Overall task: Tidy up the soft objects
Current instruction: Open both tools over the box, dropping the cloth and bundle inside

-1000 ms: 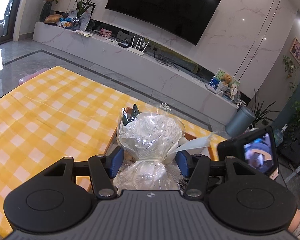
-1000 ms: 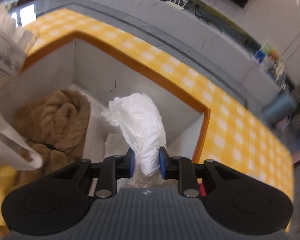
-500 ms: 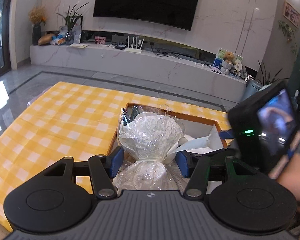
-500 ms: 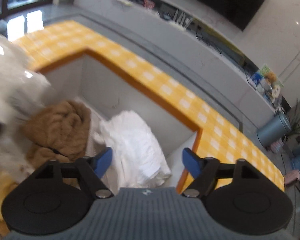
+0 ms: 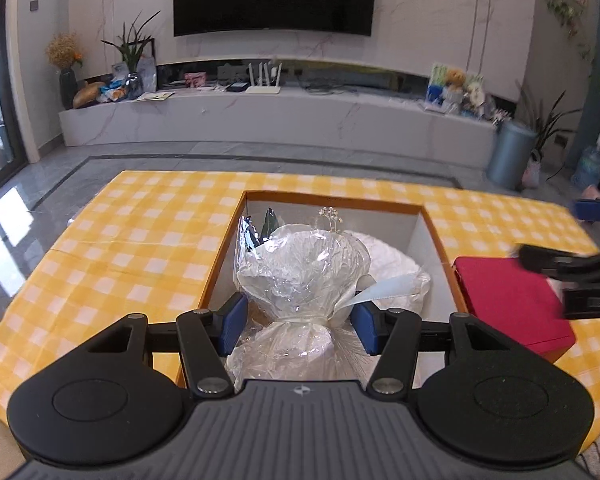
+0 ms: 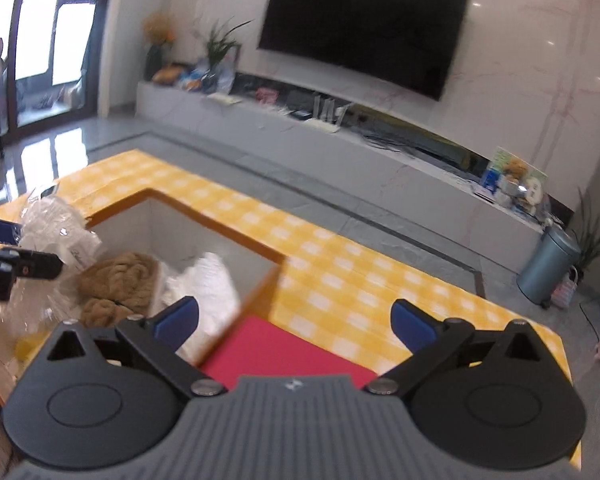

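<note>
Yellow-checked tabletop (image 5: 132,248), open box (image 5: 332,199) in the middle. Right hand-held gripper (image 6: 294,318) has just been opening: jaws spread wide, nothing between them, white cloth (image 6: 210,284) now lying in the box beside the brown knit (image 6: 118,278). Left hand-held gripper (image 5: 298,322) holds the wrapped bouquet (image 5: 300,270) at its tied neck over the box; that looks next to go in.

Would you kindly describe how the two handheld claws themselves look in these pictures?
Both claws are alike. The left claw and the right claw each have a dark grey ribbed body with a small logo at its centre, two round black housings with circular insets, black linkage arms pinned with silver rivets, and blue pads on the fingertips. No cables or sleeves show.
</note>
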Demonstrator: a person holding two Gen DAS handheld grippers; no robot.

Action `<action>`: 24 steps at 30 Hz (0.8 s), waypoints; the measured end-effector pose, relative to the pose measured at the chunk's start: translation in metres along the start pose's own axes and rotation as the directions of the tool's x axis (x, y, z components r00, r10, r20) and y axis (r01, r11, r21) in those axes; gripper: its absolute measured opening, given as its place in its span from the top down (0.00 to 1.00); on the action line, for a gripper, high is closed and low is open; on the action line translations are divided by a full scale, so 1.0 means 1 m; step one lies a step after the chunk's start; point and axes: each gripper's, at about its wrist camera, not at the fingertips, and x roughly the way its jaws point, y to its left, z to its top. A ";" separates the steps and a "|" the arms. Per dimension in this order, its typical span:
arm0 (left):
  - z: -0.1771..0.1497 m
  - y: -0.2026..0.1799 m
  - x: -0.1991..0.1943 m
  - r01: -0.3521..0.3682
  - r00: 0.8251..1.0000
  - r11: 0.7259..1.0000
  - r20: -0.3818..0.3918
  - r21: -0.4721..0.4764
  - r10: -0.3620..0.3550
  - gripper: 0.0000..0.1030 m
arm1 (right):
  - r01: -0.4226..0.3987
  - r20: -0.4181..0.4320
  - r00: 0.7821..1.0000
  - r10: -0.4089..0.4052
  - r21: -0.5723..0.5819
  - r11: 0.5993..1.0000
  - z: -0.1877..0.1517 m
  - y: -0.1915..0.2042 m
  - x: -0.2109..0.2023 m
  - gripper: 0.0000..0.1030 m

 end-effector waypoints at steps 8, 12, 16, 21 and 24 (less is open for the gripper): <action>-0.017 -0.026 0.022 -0.097 0.991 0.980 -0.070 0.174 0.111 0.27 | 0.058 -0.021 0.998 -0.055 0.215 0.975 -0.064 -0.072 -0.026 0.03; -0.024 -0.033 0.027 -0.168 0.985 0.960 -0.007 0.225 0.174 0.10 | 0.077 -0.033 0.997 -0.071 0.254 0.964 -0.076 -0.088 -0.024 0.03; -0.020 -0.030 0.029 -0.156 0.986 0.965 -0.028 0.209 0.165 0.10 | 0.069 -0.041 0.997 -0.060 0.281 0.957 -0.082 -0.094 -0.021 0.03; -0.017 -0.020 0.022 -0.110 0.993 0.984 -0.034 0.138 0.115 0.10 | 0.045 -0.036 0.999 -0.036 0.266 0.963 -0.082 -0.091 -0.022 0.03; -0.016 -0.021 0.018 -0.131 0.991 0.981 -0.012 0.143 0.134 0.10 | 0.043 -0.040 0.999 -0.033 0.265 0.963 -0.082 -0.090 -0.022 0.03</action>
